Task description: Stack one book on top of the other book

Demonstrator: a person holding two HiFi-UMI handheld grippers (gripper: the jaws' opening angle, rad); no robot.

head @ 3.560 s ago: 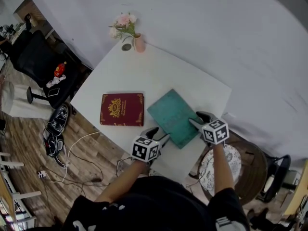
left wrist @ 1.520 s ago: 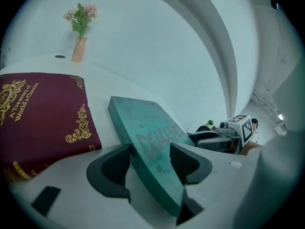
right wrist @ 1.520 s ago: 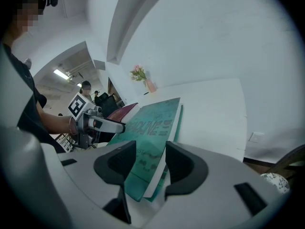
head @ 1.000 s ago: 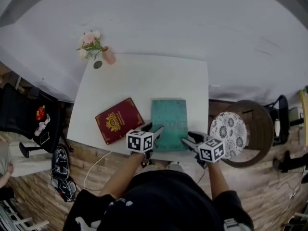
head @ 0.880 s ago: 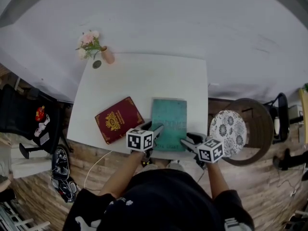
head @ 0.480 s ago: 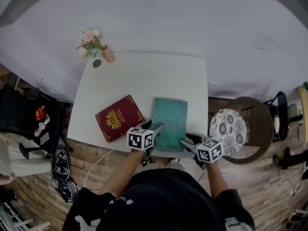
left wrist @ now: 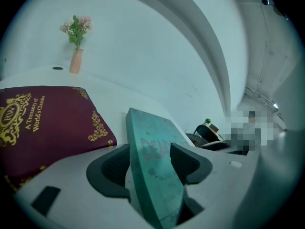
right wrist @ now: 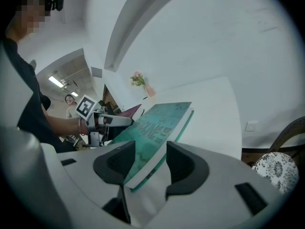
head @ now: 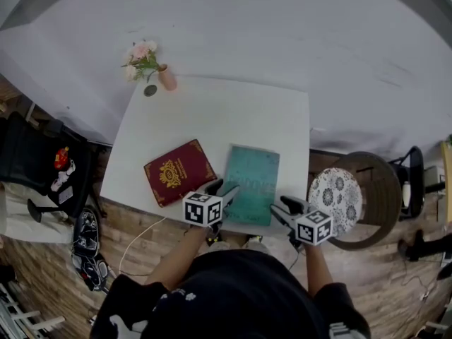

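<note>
A teal book [head: 253, 186] lies on the white table [head: 212, 111], its near edge at the table's front edge. A dark red book [head: 179, 171] with gold print lies just left of it, apart from it. My left gripper [head: 219, 189] is shut on the teal book's near left corner; in the left gripper view the book [left wrist: 143, 128] fills the gap between both pads of that gripper [left wrist: 152, 159]. My right gripper [head: 282, 205] is at the near right corner. Its jaws are opening, and the book [right wrist: 162, 118] still sits between them in the right gripper view, where the gripper [right wrist: 150, 159] shows.
A pink vase with flowers [head: 167, 78] and a small round disc [head: 150, 90] stand at the table's far left corner. A round patterned stool [head: 335, 195] and a wicker chair [head: 374, 189] are at the right. A black chair [head: 35, 154] and cables are on the floor at the left.
Since the earliest frame the teal book has been turned square and brought close beside the red book. Over the last second both grippers have stayed at its near edge.
</note>
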